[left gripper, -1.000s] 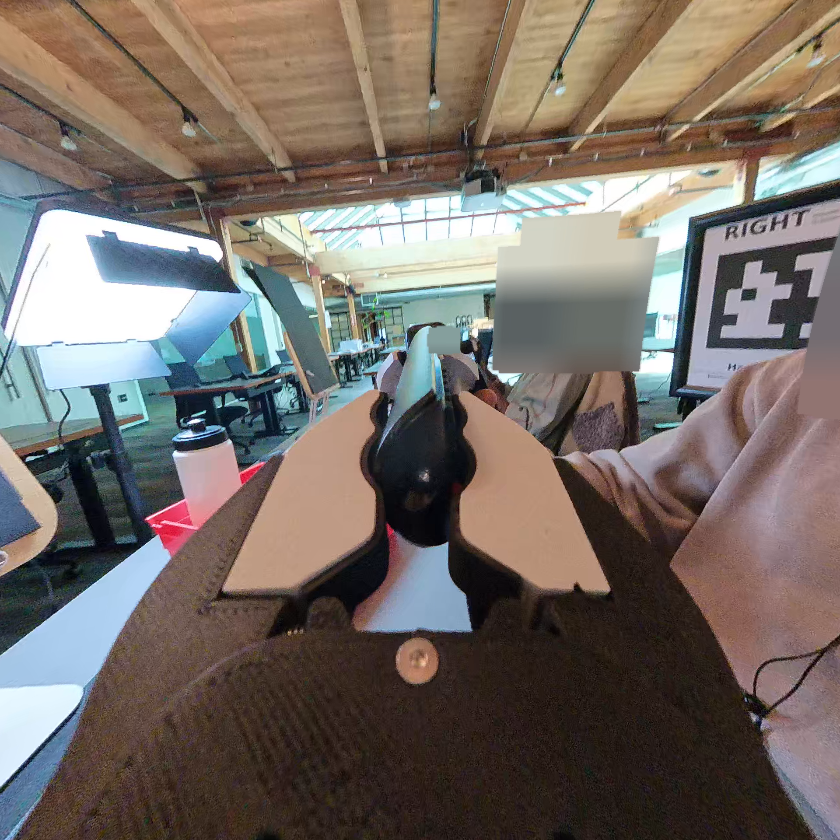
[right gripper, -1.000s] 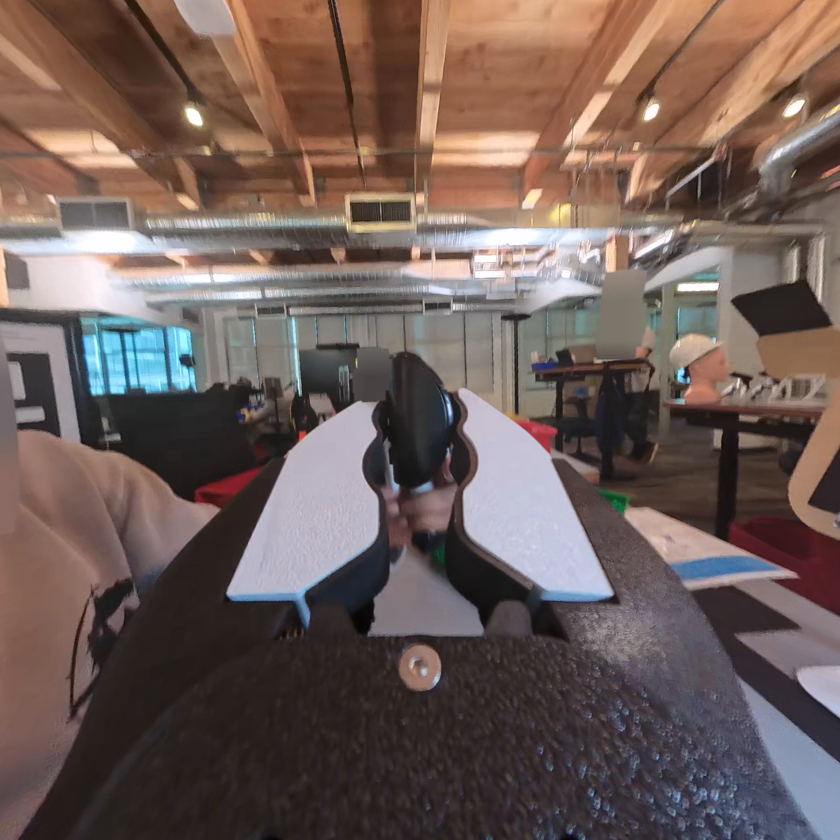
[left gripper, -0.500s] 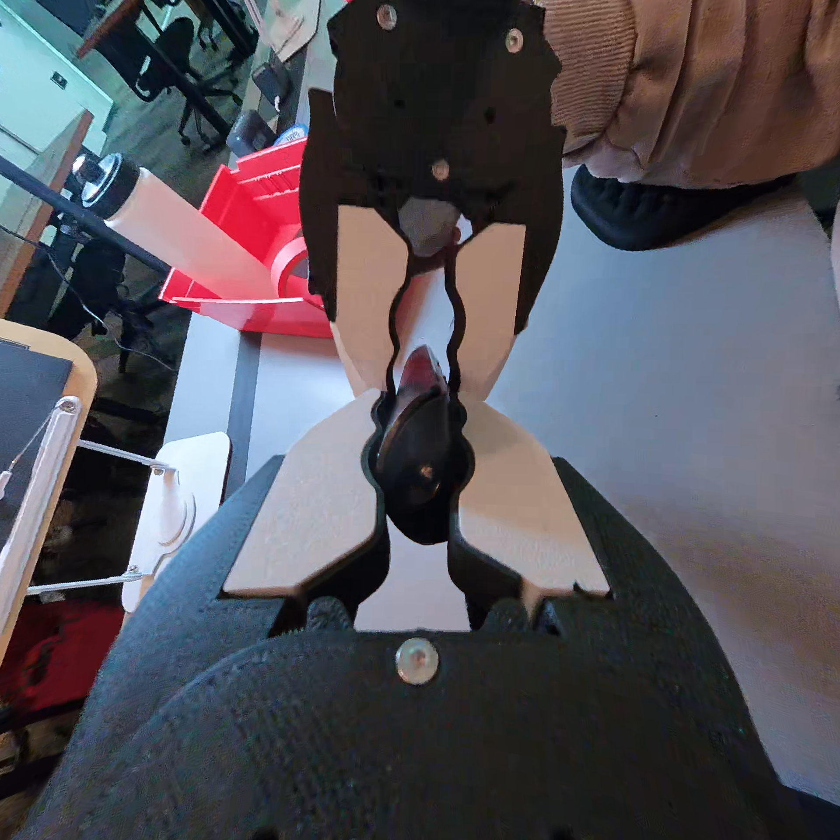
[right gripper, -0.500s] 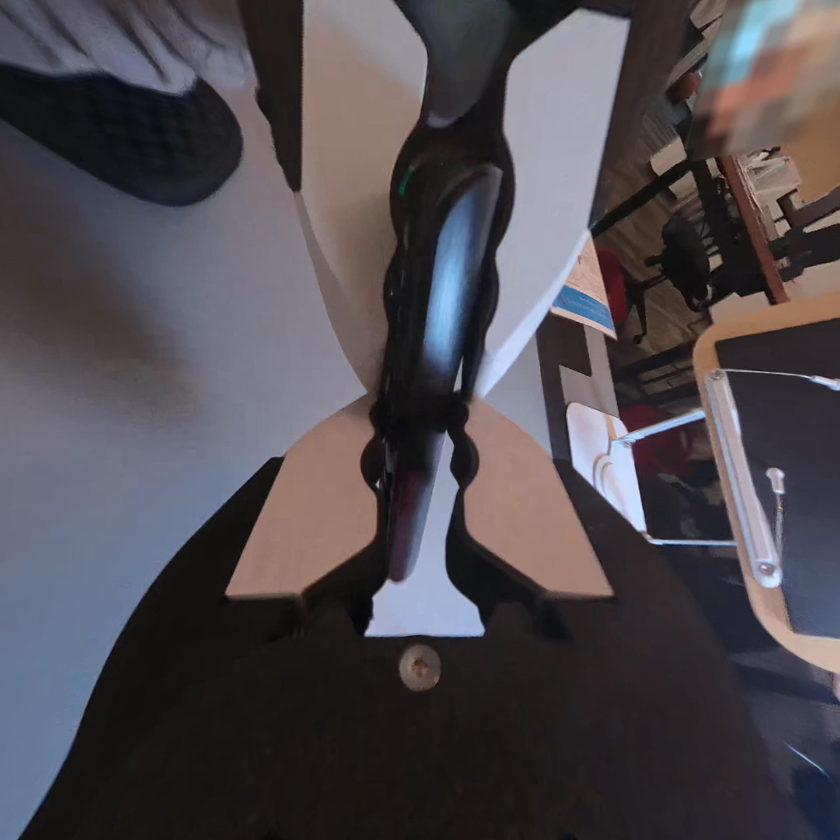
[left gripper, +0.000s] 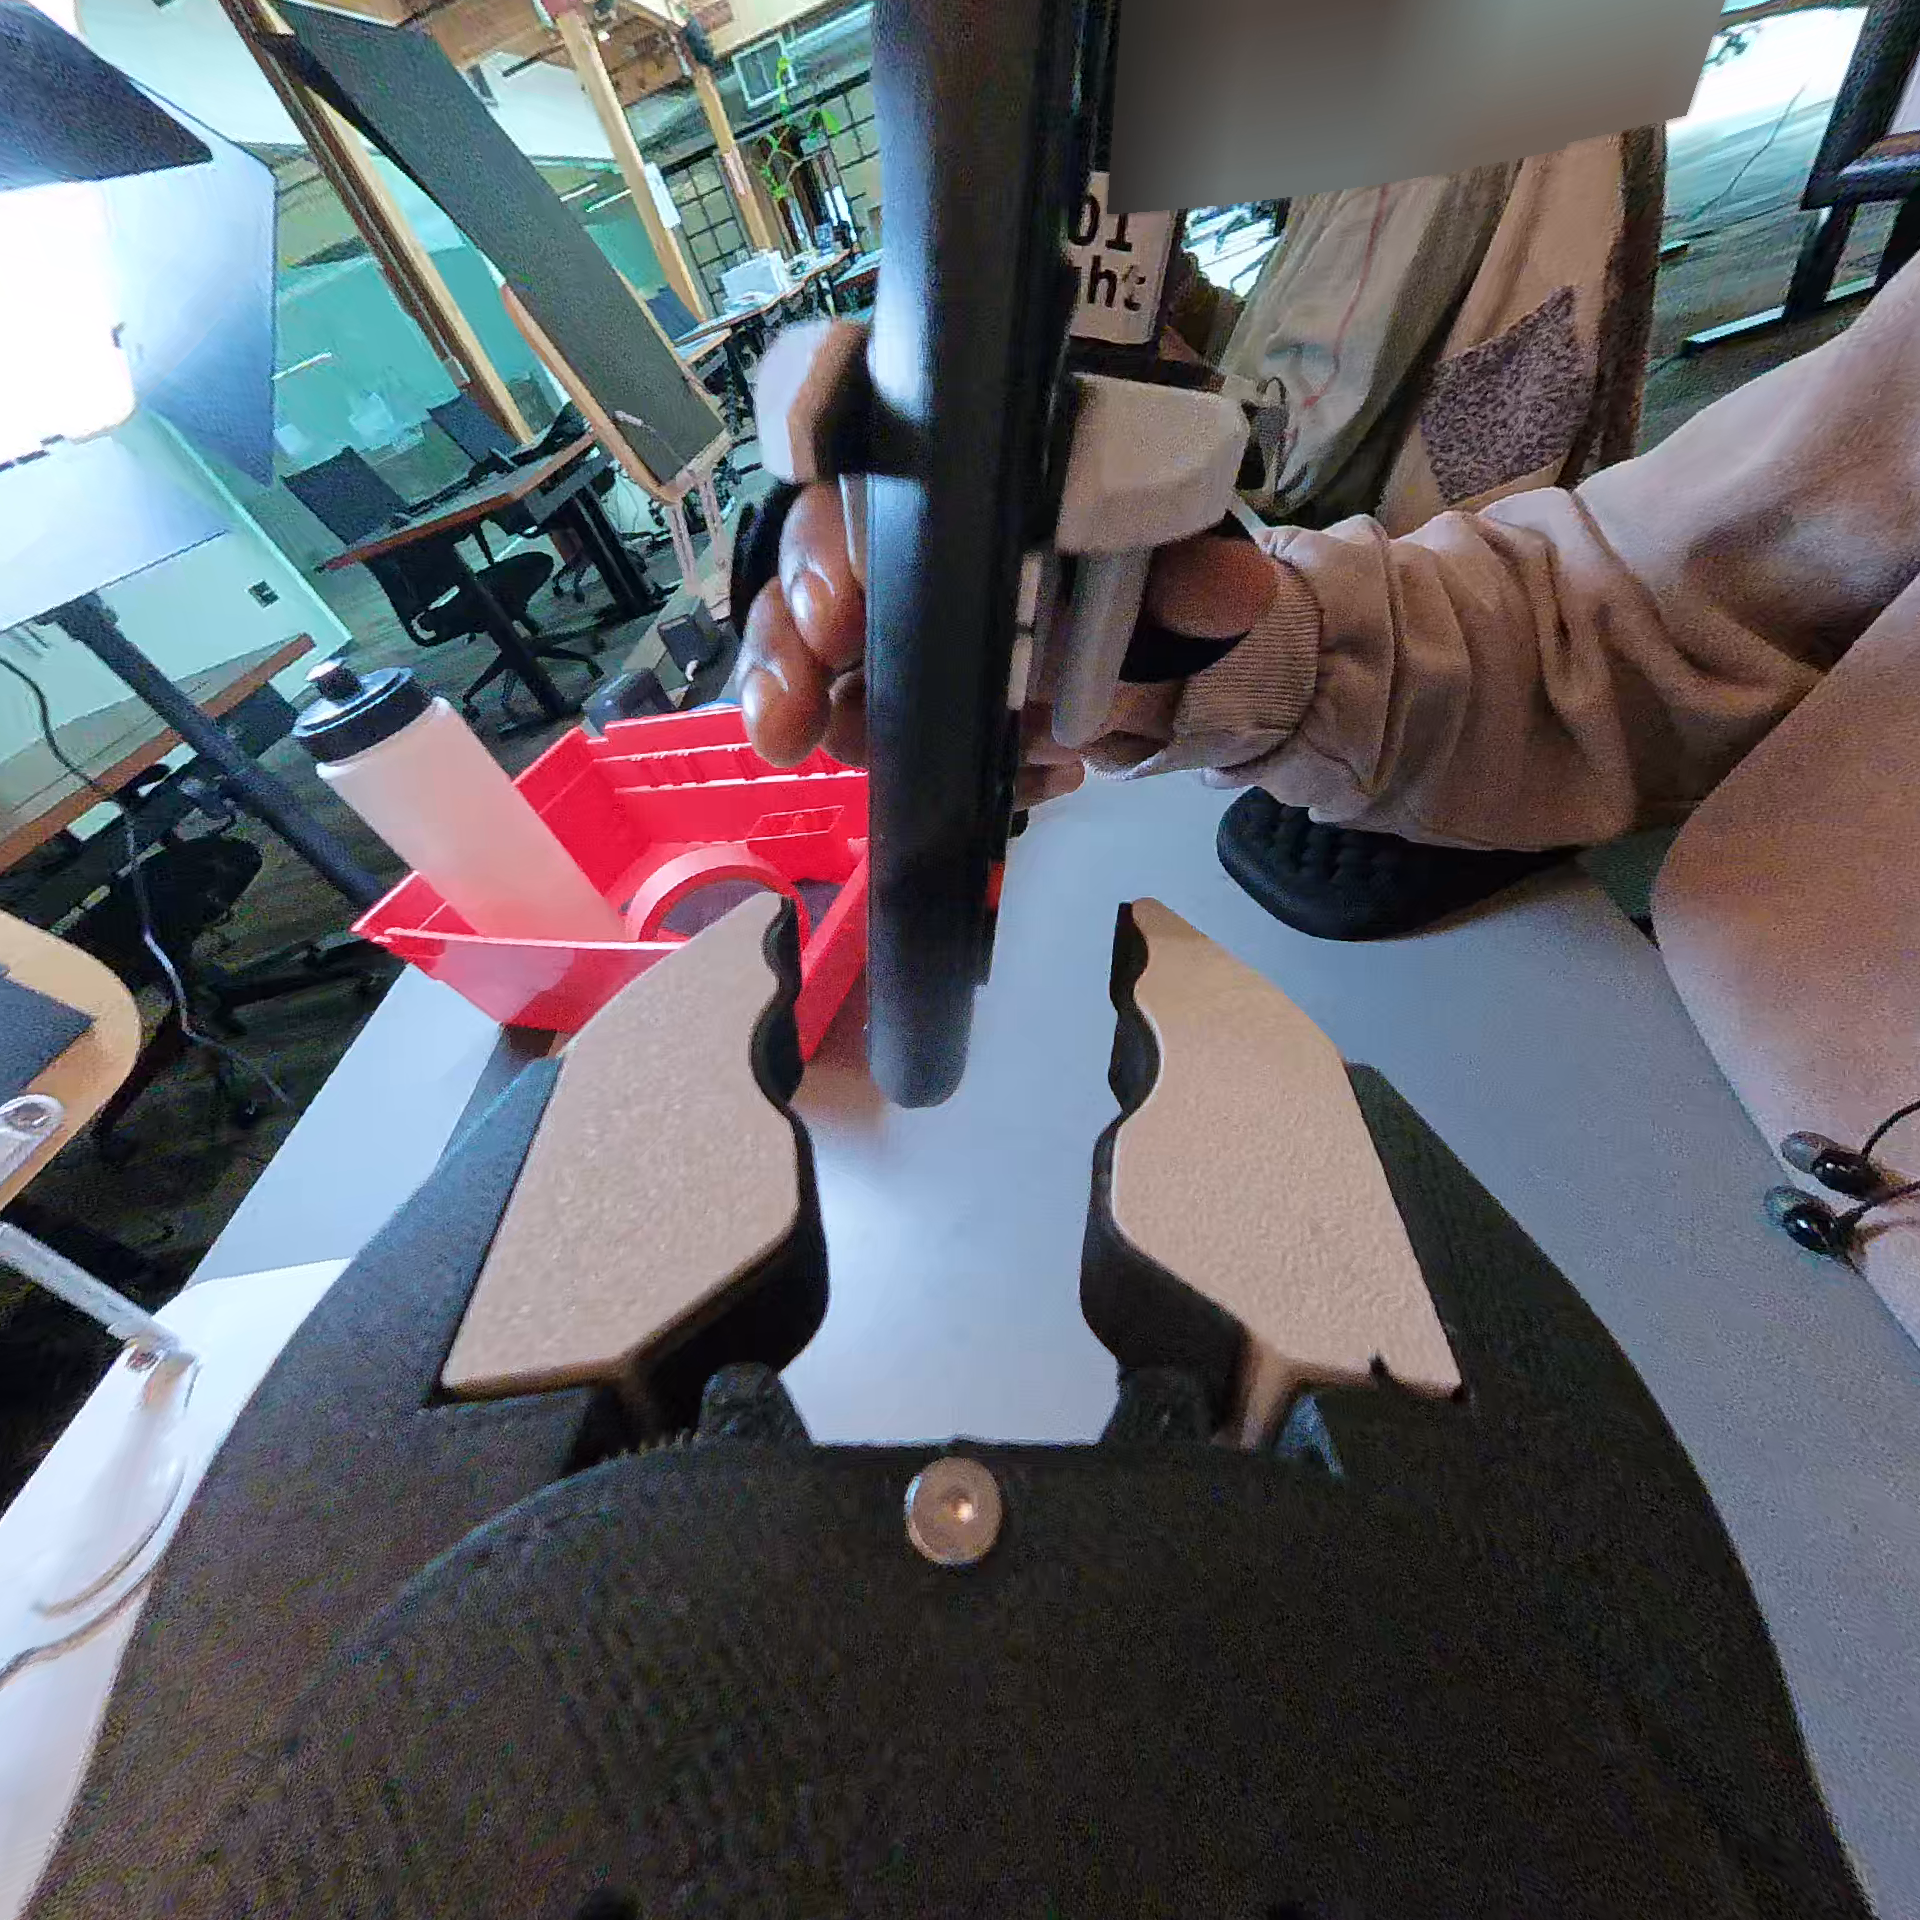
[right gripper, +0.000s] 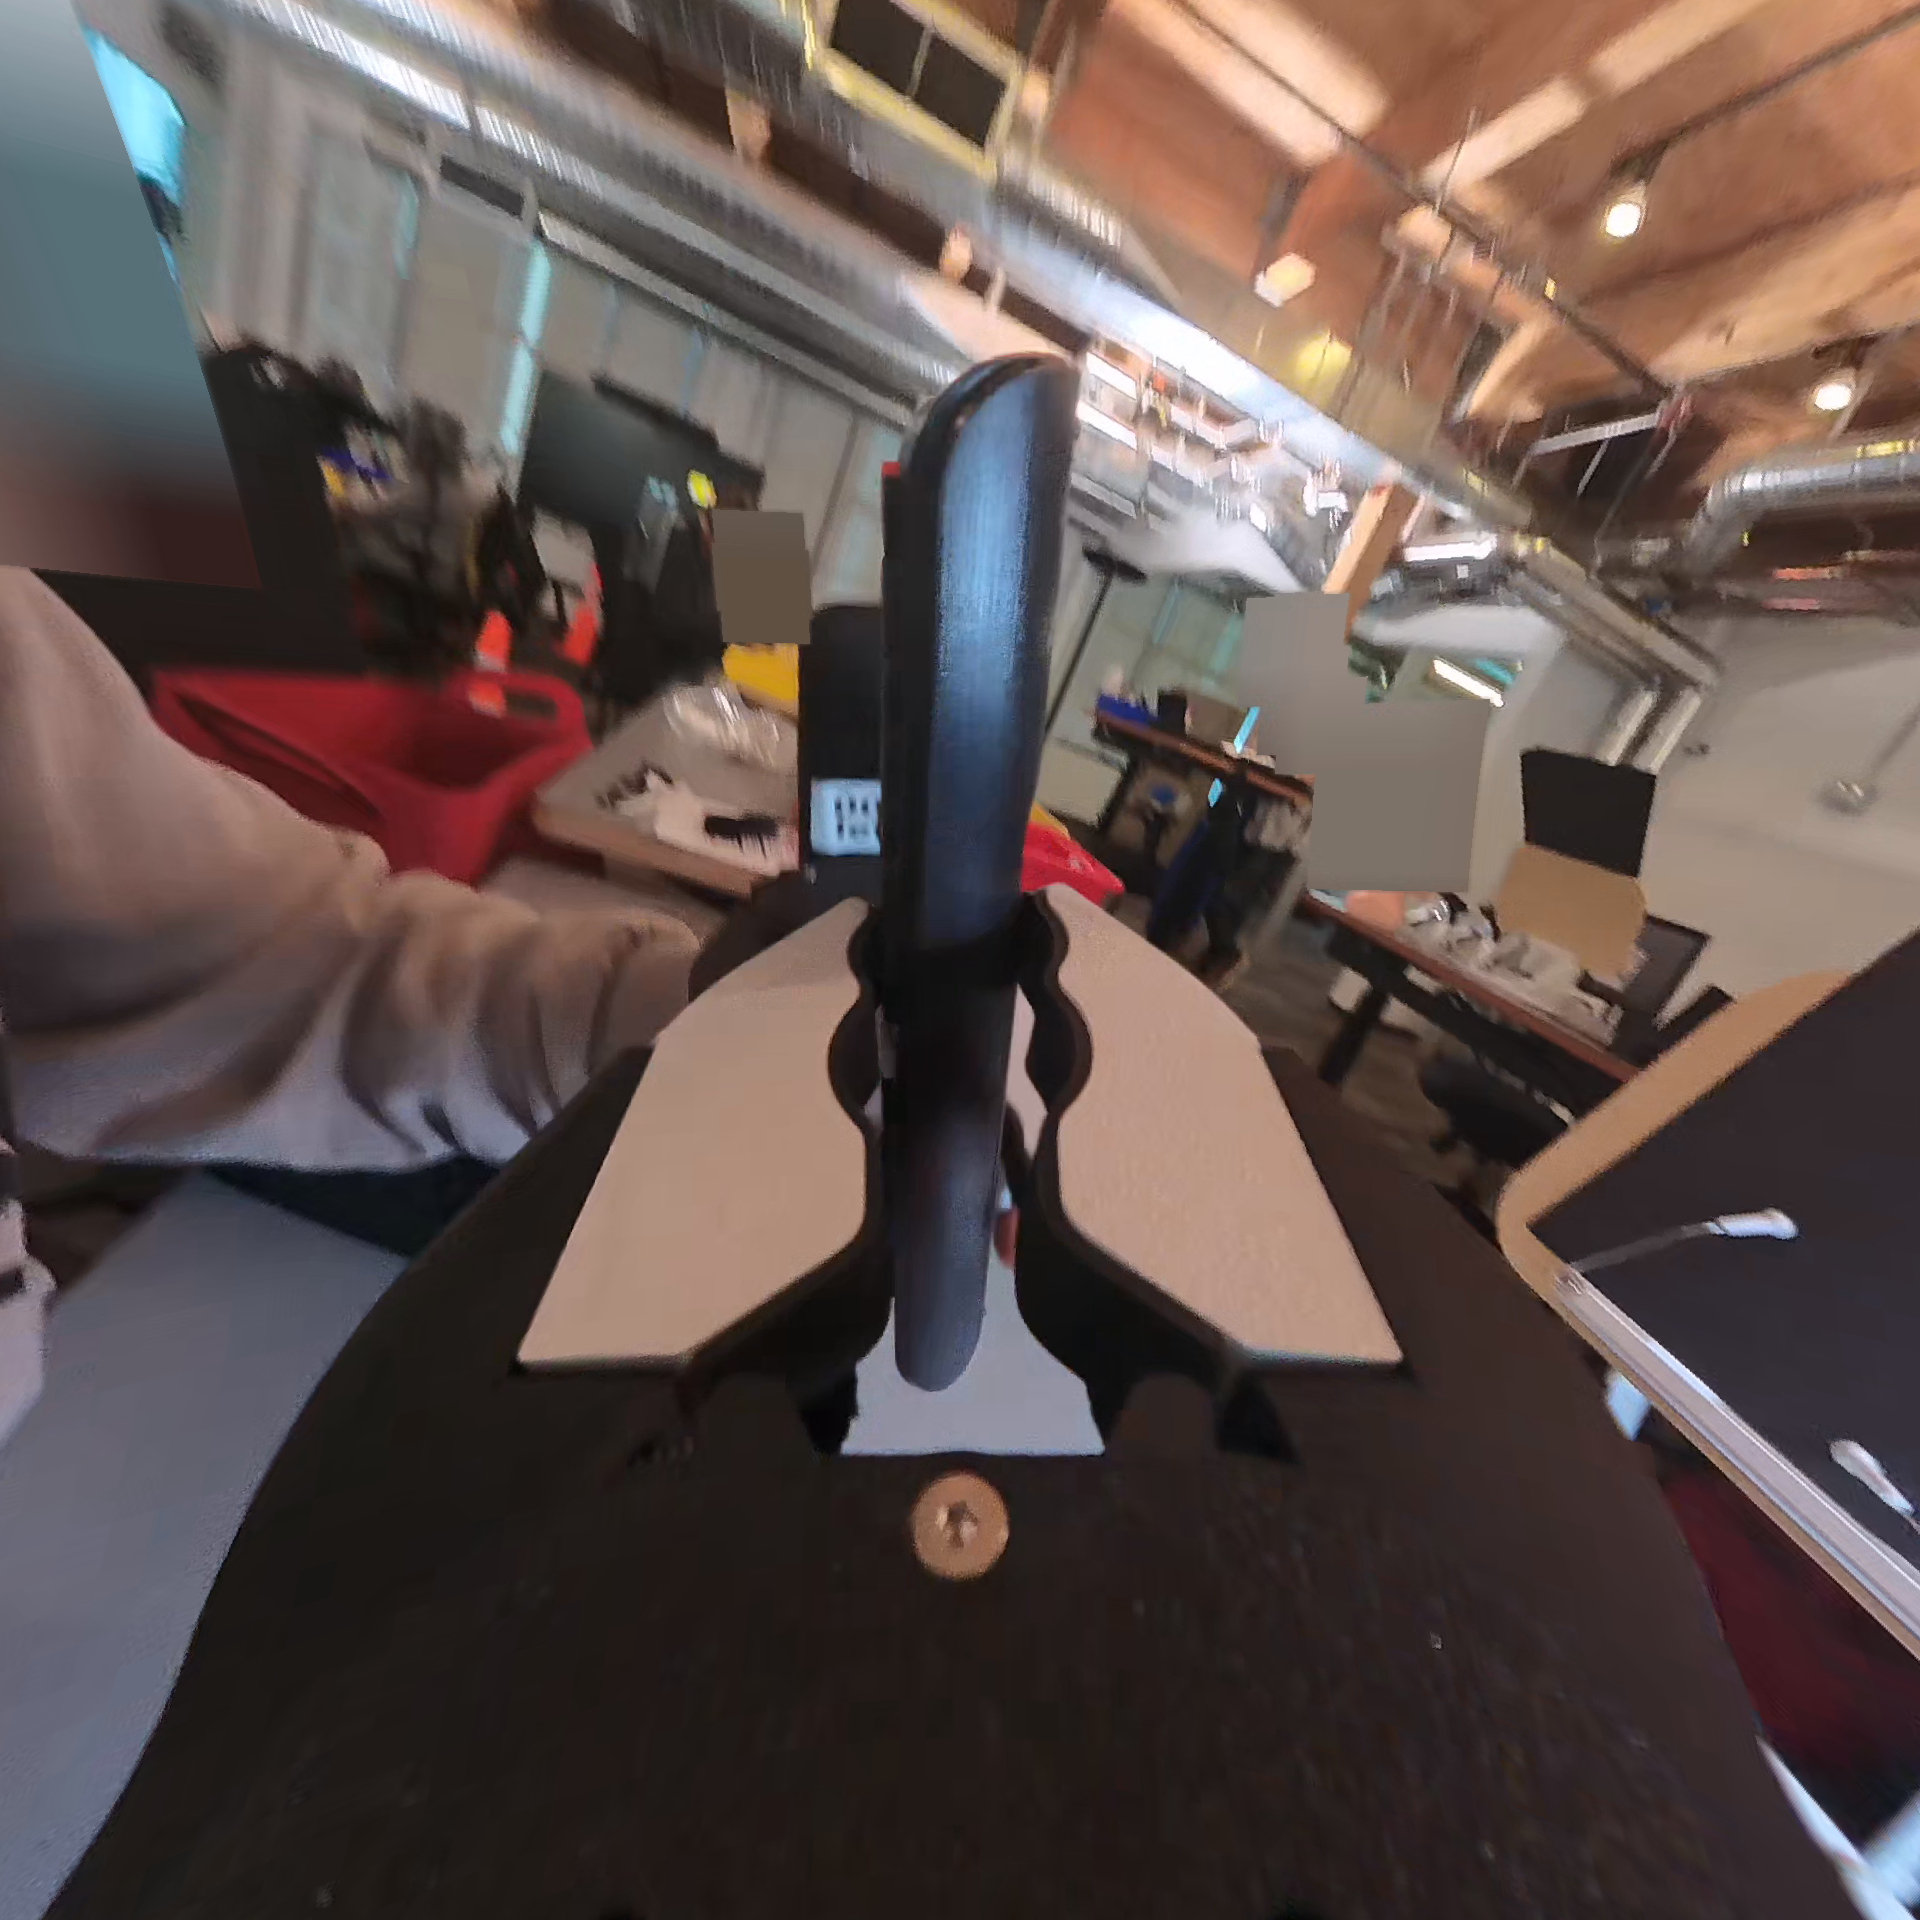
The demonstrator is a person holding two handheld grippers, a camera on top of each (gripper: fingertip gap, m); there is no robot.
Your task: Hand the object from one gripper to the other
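Left wrist view: left gripper [left gripper: 951,997] spread wide over the grey table [left gripper: 1455,1039], tan fingers [left gripper: 644,1164] well apart with nothing between the pads. Hanging down into the gap from above, a long black object [left gripper: 935,623], slim and rounded at its lower end, clear of both fingers. Behind it, a hand [left gripper: 821,623] in a beige sleeve [left gripper: 1507,644] wrapped round the handle of the other gripper. Farther left on the table, a red bin [left gripper: 665,821] holding a white bottle [left gripper: 457,810] with a black cap and a red tape roll [left gripper: 707,894]; near the sleeve, a black wrist rest [left gripper: 1351,883]. Right wrist view, blurred by motion: right gripper [right gripper: 961,925] clamped on the same black object [right gripper: 971,727], which stands up past the fingertips and runs back down between the pale fingers [right gripper: 748,1164] toward the base; possibly a remote-like device, though the blur leaves that unsure. Beige sleeve [right gripper: 260,966] at left, red bin [right gripper: 416,758] behind it, office desks beyond.
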